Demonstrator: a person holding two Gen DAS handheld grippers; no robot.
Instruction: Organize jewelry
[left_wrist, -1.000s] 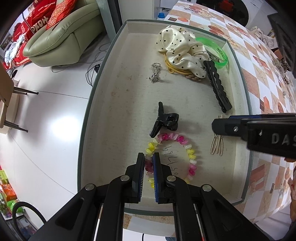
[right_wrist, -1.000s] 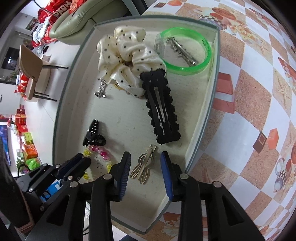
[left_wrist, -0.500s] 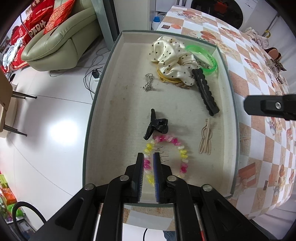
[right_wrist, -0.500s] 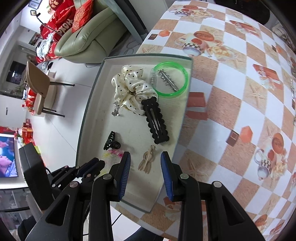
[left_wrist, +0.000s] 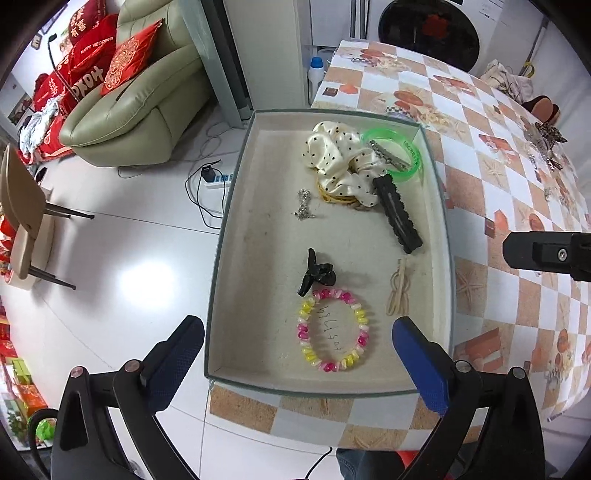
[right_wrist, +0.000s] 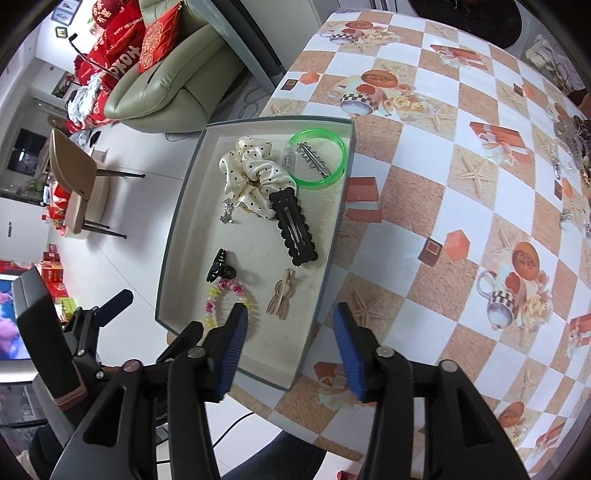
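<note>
**Both grippers empty above the tray — next piece to be fetched**

The left gripper is held released, jaws spread wide, over the near end of the grey tray; nothing is grasped. The right gripper is likewise released and empty, poised over the tray's near right corner. Inside the tray the pink-and-yellow bead bracelet lies flat near the front wall, with the black claw clip touching its far edge and the beige hair clip just beside it. The dotted scrunchie, green bangle and black snap clip are bunched at the far end. The step in hand is judged a placement just finished — more jewelry is seen far across the counter, so a reach well to the right is called for next.
</note>
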